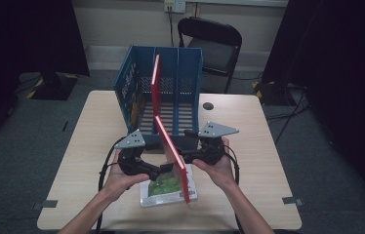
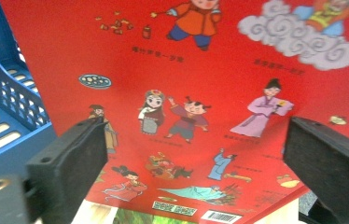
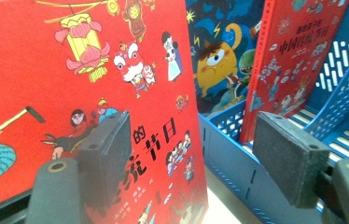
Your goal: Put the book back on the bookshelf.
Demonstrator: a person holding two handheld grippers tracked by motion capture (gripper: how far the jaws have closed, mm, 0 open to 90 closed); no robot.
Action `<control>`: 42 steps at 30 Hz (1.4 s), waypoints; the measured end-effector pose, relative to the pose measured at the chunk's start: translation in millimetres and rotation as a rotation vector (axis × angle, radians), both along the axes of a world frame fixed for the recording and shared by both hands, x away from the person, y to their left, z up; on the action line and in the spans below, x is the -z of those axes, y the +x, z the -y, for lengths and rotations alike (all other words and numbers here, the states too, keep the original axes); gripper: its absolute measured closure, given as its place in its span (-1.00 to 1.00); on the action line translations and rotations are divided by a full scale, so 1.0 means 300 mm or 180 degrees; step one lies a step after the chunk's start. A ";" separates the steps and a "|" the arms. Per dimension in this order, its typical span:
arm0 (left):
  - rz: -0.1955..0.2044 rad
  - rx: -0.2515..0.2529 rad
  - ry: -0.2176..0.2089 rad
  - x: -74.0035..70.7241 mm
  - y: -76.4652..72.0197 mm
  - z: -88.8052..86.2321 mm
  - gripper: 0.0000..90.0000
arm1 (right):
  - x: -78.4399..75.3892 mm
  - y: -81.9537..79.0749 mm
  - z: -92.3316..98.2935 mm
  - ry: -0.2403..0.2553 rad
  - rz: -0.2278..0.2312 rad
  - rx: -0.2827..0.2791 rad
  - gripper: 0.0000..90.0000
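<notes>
Both my grippers, left (image 1: 163, 170) and right (image 1: 183, 157), are standing open on either side of the upright red book (image 1: 173, 156), before the blue rack (image 1: 190, 83). Nothing is clamping it, so it is risking tipping onto the flat book (image 1: 163, 187) or table (image 1: 249, 146).

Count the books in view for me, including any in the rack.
4: a red book on edge between the grippers, a green one flat on the table, a red one and a blue monster one upright in the rack. More may be hidden.
</notes>
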State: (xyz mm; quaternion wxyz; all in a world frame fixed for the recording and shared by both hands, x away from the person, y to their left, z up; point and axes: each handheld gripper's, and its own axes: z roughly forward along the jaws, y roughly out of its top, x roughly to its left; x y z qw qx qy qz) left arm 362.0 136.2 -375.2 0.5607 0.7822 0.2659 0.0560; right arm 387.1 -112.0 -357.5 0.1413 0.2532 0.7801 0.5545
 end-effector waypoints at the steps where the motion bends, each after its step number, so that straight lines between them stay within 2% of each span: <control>1: 0.0000 -0.0001 0.0001 0.000 -0.001 0.000 -0.90 | 0.001 0.000 -0.002 0.0002 0.0000 -0.0014 -0.37; 18: 0.0054 -0.0009 0.0075 -0.003 -0.011 -0.009 -0.98 | 0.000 -0.007 -0.017 -0.0011 -0.0027 -0.0116 -0.30; 22: 0.0058 -0.0007 0.0088 -0.002 -0.012 -0.015 -1.00 | 0.004 -0.012 -0.024 -0.0042 -0.0020 -0.0109 -0.37; 26: 0.0082 0.0035 0.0073 -0.002 -0.015 -0.019 -0.92 | 0.004 -0.021 -0.018 -0.0059 -0.0025 -0.0109 -0.41; 29: 0.0110 0.0079 0.0065 -0.004 -0.019 -0.024 -0.84 | 0.002 -0.044 0.003 -0.0098 -0.0031 -0.0092 -0.40; 34: 0.0111 0.0094 0.0062 -0.004 -0.019 -0.026 -0.84 | -0.003 -0.084 0.046 -0.0103 -0.0044 -0.0093 -0.35; 38: 0.0102 0.0090 0.0060 -0.004 -0.018 -0.029 -0.85 | 0.006 -0.120 0.076 -0.0128 -0.0051 -0.0096 -0.32; 42: 0.0105 0.0080 0.0070 -0.005 -0.016 -0.032 -0.84 | 0.028 -0.179 0.133 -0.0147 -0.0116 -0.0075 -0.29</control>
